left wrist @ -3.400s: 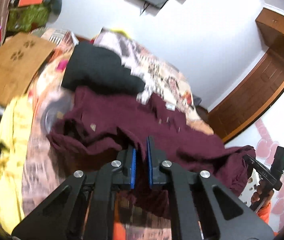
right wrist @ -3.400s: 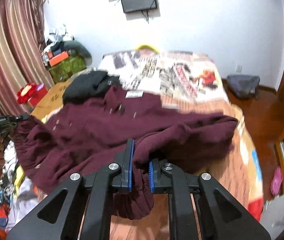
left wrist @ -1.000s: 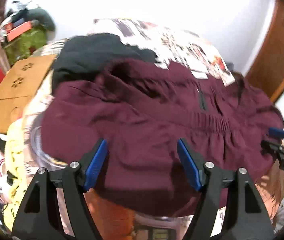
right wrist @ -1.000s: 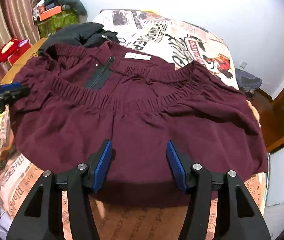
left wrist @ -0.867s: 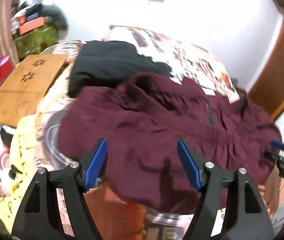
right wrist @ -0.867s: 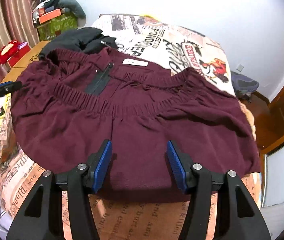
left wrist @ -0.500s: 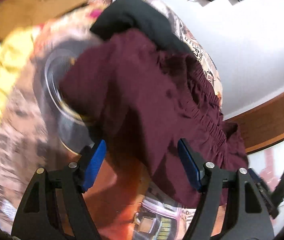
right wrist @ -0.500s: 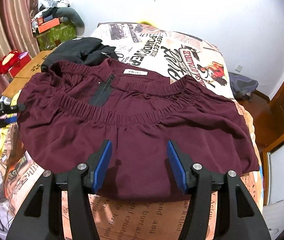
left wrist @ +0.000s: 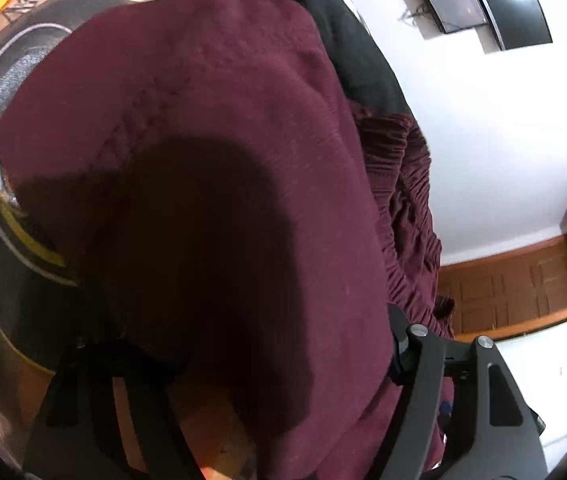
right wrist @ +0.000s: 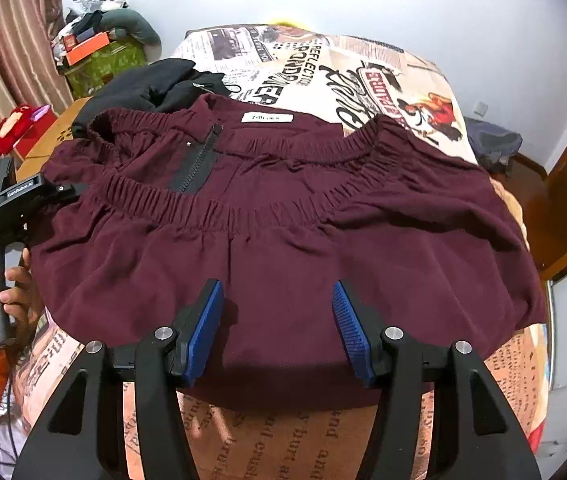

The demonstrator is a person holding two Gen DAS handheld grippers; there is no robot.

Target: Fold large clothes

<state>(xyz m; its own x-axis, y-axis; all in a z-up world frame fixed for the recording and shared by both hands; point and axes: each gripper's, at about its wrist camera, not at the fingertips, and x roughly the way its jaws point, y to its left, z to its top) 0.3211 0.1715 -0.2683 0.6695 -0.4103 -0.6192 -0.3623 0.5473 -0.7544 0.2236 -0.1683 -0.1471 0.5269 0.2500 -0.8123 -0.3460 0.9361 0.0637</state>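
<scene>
A large maroon garment (right wrist: 283, 240) with elastic gathers, a black zip and a white label lies spread on the bed. My right gripper (right wrist: 277, 328) hovers open over its near hem, blue pads wide apart with nothing pressed between them. A hand holds my left gripper (right wrist: 73, 191) at the garment's left edge. In the left wrist view the maroon cloth (left wrist: 203, 160) fills the frame. There the left gripper (left wrist: 243, 352) is rolled and stands wide, the cloth's edge lies between its jaws, and the cloth hides its pads.
A black garment (right wrist: 151, 84) lies behind the maroon one on the newspaper-print sheet (right wrist: 363, 72). A wooden board (right wrist: 53, 136), red box and cluttered pile stand at the left by the curtain. A dark bag (right wrist: 491, 144) and wooden door are at the right.
Both grippers were shut on the garment earlier and now stand open. Over the last second the left gripper sank and rolled close to the garment's left edge; the right stayed still.
</scene>
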